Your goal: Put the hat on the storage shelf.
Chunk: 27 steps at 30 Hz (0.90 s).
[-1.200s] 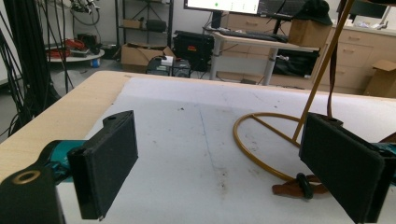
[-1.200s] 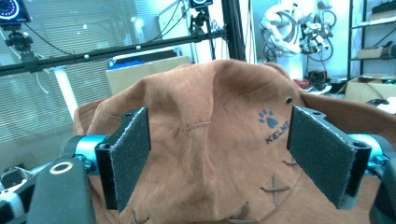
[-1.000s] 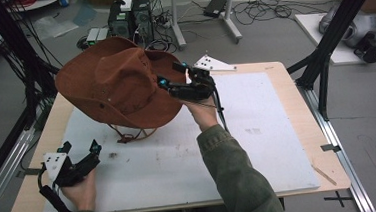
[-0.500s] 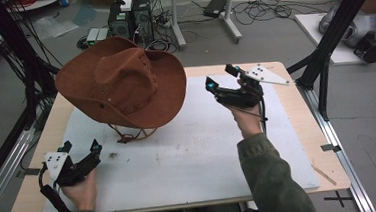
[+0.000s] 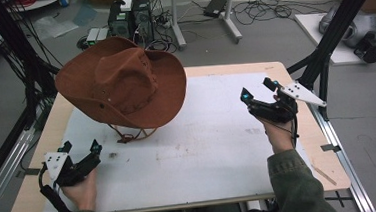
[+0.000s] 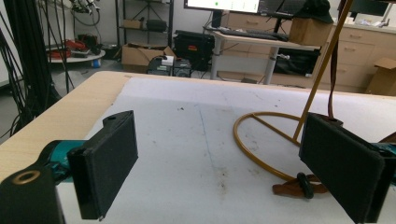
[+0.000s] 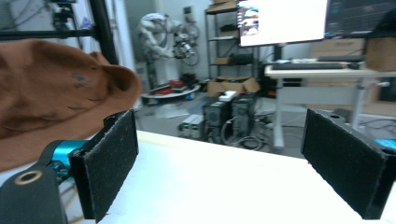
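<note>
**Right gripper drawn back from the hat**

Since a second ago the right gripper (image 5: 259, 91) has left the hat's brim and swung out to the right side of the table — it had been touching the brim, and was partway across half a second ago. Left gripper and hat lie as they did.

Nearest, at the table's front left: left gripper (image 5: 81, 147) held low over the white mat (image 5: 214, 149), the person's left hand (image 5: 81, 188) wrapped round its body. Jaws spread wide, nothing between them. In the left gripper view the pads (image 6: 108, 161) frame bare mat, with a gold wire ring (image 6: 261, 144) and its slanted rod lying ahead to the right, and a small brown clip beside the ring.

Front right: an olive sleeve (image 5: 294, 189) and the right hand (image 5: 280, 134) carrying the right gripper above the mat's right part, grey plate on top. Jaws parted wide, empty — the right gripper view shows open table between the pads (image 7: 111, 161).

Farther back, left of centre: brown wide-brimmed hat (image 5: 124, 83), raised and tilted over the mat's rear left, brown cord hanging below its near edge. Well apart from both grippers.

Beyond the wooden table (image 5: 223, 69): grey floor, computer boxes, tangled cables.
</note>
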Motion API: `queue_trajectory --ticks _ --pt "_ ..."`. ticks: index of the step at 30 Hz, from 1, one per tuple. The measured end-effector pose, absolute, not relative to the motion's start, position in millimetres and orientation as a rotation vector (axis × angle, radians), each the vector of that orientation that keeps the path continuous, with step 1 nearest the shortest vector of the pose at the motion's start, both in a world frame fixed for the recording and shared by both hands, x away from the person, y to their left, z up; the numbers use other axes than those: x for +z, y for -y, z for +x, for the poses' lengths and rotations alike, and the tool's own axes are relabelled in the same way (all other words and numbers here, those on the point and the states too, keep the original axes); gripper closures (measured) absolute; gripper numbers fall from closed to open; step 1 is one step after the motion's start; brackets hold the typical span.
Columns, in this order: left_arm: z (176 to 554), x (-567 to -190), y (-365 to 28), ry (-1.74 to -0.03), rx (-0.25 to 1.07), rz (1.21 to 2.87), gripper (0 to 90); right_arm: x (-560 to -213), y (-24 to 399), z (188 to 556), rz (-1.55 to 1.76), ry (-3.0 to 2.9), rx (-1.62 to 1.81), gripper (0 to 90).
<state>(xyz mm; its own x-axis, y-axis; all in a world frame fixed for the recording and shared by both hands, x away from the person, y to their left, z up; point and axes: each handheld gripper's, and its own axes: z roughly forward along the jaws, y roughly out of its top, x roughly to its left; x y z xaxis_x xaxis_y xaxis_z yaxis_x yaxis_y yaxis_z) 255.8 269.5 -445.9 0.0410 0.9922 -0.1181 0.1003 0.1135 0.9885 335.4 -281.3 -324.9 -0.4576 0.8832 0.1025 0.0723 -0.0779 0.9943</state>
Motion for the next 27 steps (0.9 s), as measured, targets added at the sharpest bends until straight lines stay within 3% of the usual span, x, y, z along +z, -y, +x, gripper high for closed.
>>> queue_trajectory --ticks 18,27 --pt "255.3 -445.8 -269.6 -1.3 1.046 1.222 11.8 -411.8 307.8 297.4 1.23 -1.431 1.403 10.5" --pt "255.3 -445.8 -269.5 -1.299 1.047 1.222 11.8 -418.2 310.9 289.4 1.225 -1.391 1.387 10.5"
